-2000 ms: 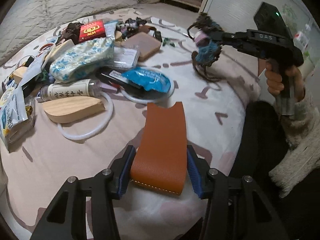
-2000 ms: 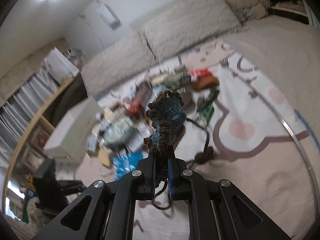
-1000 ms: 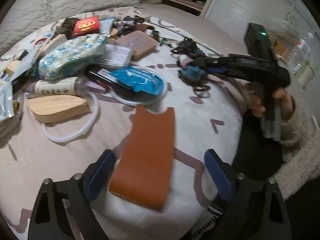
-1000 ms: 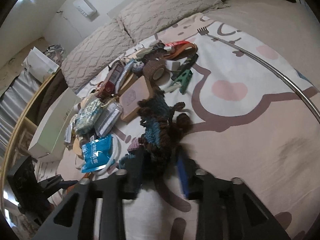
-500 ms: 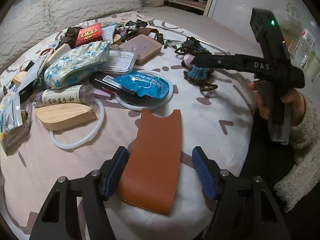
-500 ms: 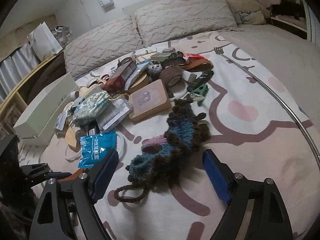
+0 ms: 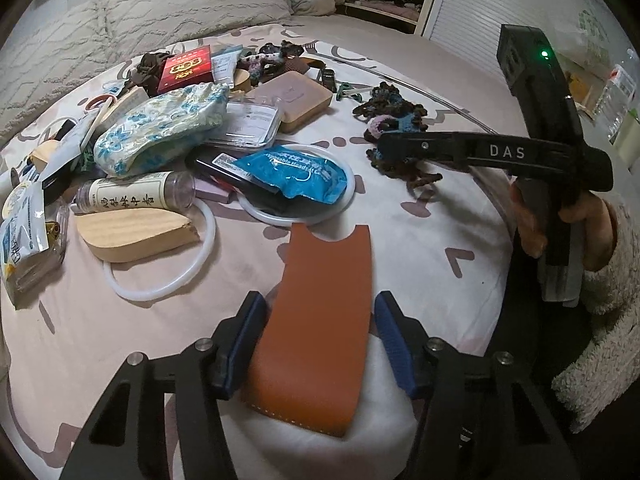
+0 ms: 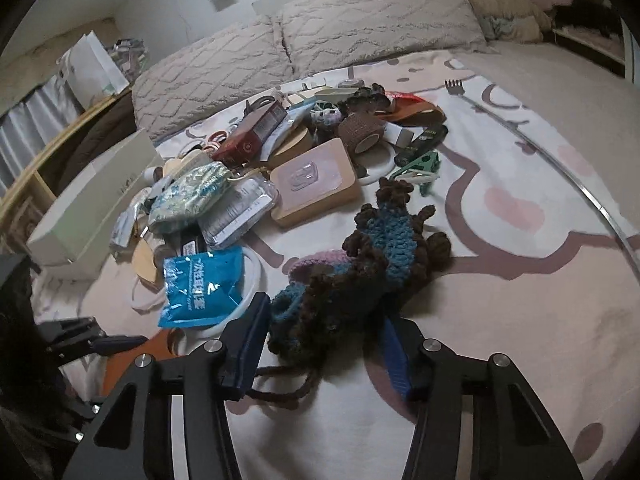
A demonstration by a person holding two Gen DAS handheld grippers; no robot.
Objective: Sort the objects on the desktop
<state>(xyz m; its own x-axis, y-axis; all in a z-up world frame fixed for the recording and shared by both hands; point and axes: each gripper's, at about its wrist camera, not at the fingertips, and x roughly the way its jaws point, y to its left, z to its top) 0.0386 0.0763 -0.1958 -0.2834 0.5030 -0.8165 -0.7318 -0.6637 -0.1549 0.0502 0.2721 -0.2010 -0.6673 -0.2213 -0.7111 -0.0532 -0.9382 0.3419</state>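
While flanking a smooth tan leather sleeve (image 7: 320, 320), left hand-held gripper (image 7: 320, 340) gapes, nubby crochet piece (image 8: 360, 264) nearby

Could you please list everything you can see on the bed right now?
leather sleeve: one, orange-brown, flat between the left tongs' fingers
crochet piece: one, blue and brown, between the right tongs' fingers
blue packet: one, blue, over a white ring
white rings: two, white, mid bed
wooden block: one, pale, inside the nearer ring
bottle: one, white, lying behind the block
floral pouch: one, blue-white, in the pile
red box: one, far pile
pillows: two, beige, at the headboard
left tongs: open
right tongs: open
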